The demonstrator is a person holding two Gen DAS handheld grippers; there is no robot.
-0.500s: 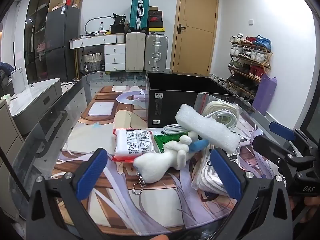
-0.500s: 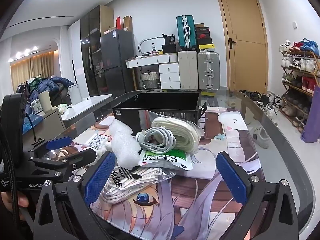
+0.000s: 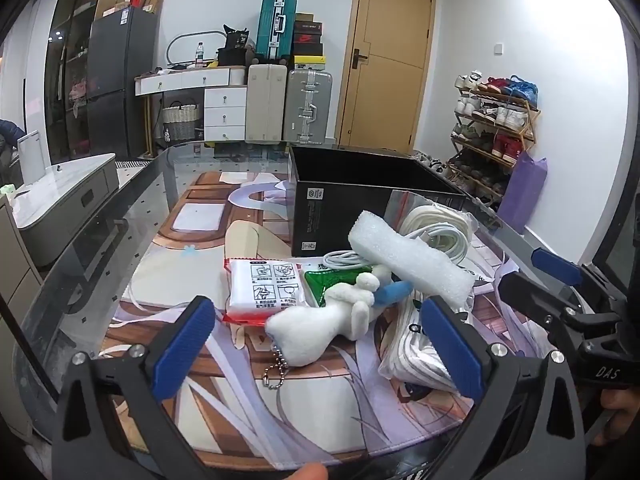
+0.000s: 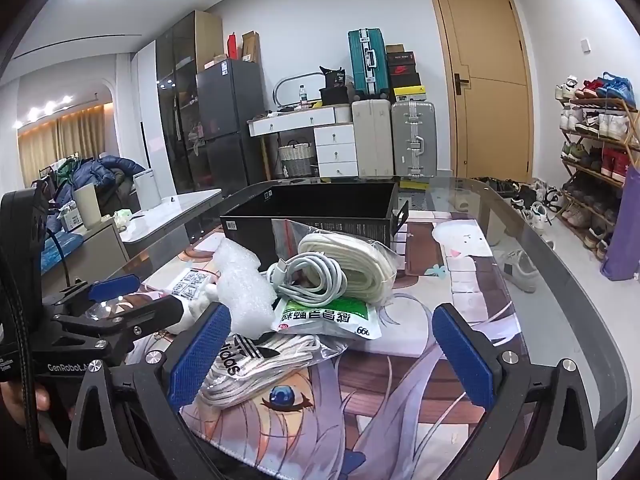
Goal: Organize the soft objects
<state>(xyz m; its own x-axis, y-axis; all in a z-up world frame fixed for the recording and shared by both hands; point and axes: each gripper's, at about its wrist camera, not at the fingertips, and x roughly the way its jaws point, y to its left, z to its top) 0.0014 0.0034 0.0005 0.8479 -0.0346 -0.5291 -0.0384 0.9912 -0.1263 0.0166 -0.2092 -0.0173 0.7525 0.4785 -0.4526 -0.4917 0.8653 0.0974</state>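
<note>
Both grippers hover low over the surface (image 3: 100,280), fingers spread wide, nothing held. Left gripper (image 3: 316,348) faces the white plush toy (image 3: 320,324), which lies between its fingers at about 12 o'clock, keychain (image 3: 274,374) trailing toward the camera. Right gripper (image 4: 328,352) points at the pile; the bagged adidas socks (image 4: 256,364) sit just past its left finger at 11 o'clock.

The soft things are heaped at centre, in front of the open black box (image 3: 360,196) at 12 o'clock: tissue pack (image 3: 264,288) at 11, green pouch (image 4: 328,316), coiled white cable (image 4: 308,276), bagged cream rope (image 4: 360,264), foam block (image 3: 408,264) lying across the plush and the cable.

Risks, as a judgement:
- The foam rests on the plush, so lifting the plush likely tips or rolls the foam off, maybe toward the surface edge.
- The plush overlaps the tissue pack and green pouch; a deep close could pinch a wrapper too and drag it.
- The chain can snag on the mat (image 3: 280,420) or a finger.
- The sock bag is slick and partly under the green pouch; pulling it may spill the cable and pouch.
- The grippers are close together, the right one at 3 o'clock in the left view, so they could collide if both reach in.
</note>
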